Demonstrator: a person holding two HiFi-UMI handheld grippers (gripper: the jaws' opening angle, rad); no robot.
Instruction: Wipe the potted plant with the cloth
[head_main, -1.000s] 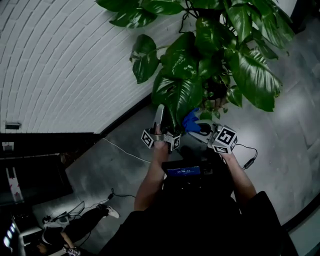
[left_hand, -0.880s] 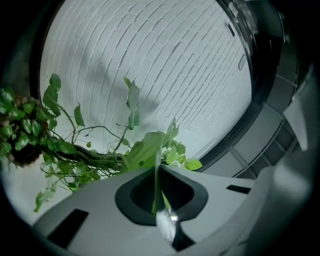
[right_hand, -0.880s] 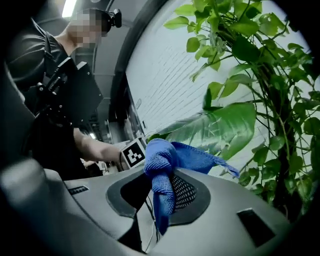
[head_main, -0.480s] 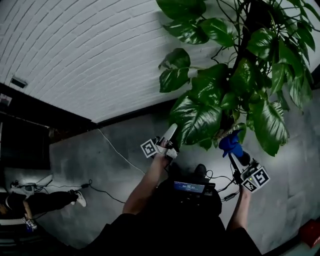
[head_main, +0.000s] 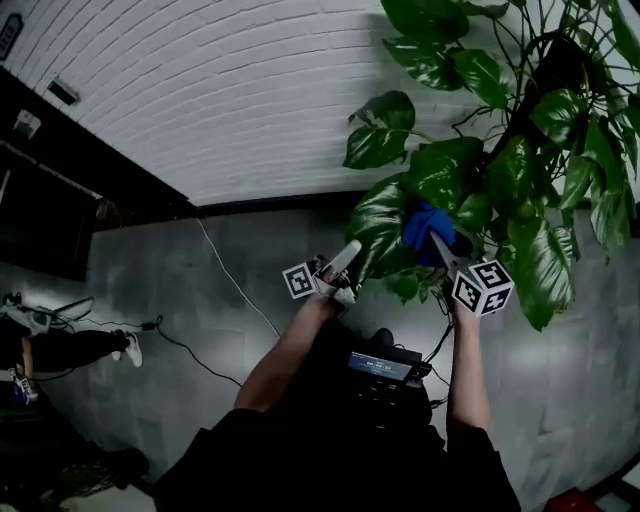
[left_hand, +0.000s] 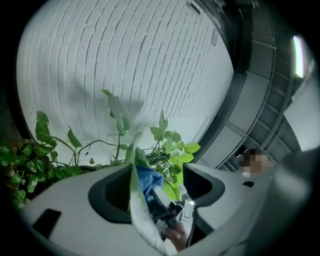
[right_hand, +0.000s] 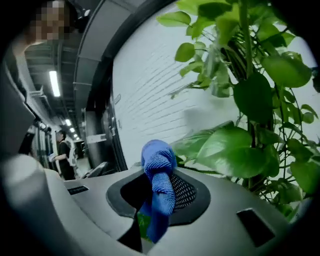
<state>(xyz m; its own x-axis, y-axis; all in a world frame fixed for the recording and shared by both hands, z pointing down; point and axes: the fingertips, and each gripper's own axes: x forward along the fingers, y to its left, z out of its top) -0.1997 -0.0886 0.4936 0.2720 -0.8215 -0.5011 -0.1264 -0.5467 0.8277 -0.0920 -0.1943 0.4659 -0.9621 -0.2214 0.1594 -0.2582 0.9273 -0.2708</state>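
One plant, one cloth. Two claws: left claw, opening with one leaf between, and right claw. Two marker cubes: left cube, right cube. One white cable across the floor. One bystander behind.

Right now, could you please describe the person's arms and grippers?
The left gripper and right gripper are pale grey with black pads, each carrying a cube of black-and-white square markers. A thin cable hangs below the right one. Forearms are bare below dark sleeves. The left's jaws are opening, a leaf between them.
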